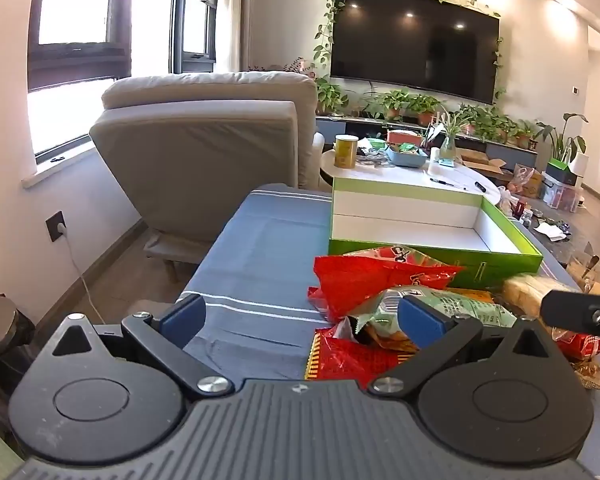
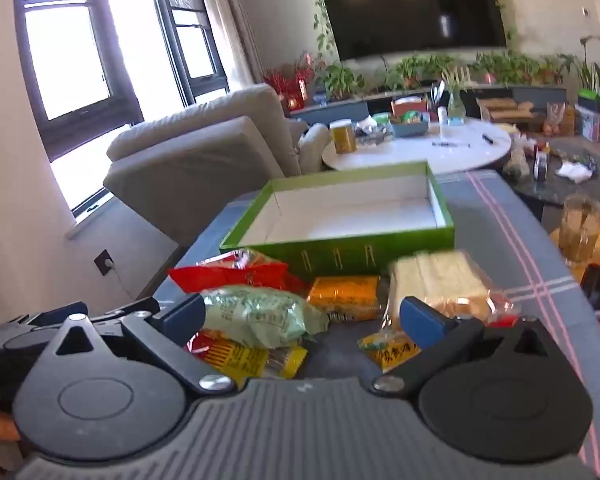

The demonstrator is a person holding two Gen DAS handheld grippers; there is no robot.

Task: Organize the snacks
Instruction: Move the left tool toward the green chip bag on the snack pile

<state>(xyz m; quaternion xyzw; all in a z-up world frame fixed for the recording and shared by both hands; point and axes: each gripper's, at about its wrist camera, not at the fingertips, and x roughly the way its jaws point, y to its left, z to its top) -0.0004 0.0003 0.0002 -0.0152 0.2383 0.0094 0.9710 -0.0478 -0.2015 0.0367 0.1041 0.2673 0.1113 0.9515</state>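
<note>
you are hovering both grippers, left gripper [image 1: 300, 316] and right gripper [image 2: 302, 316], jaws apart and empty; clamp the pale green snack bag [image 2: 260, 314] mid-body, then lift it into the green box [image 2: 340, 256].

Your inventory: worktop [image 2: 500, 216] in matt striped cloth; green box [image 2: 380, 246], smooth card, white inside; red snack bag [image 1: 364, 280], crinkled glossy foil; bread pack [image 2: 432, 276], clear shiny plastic film.

Beyond the jaws, a beige armchair [image 1: 204, 148] stands left; a wall television [image 1: 414, 40] hangs above potted plants [image 1: 404, 104].
</note>
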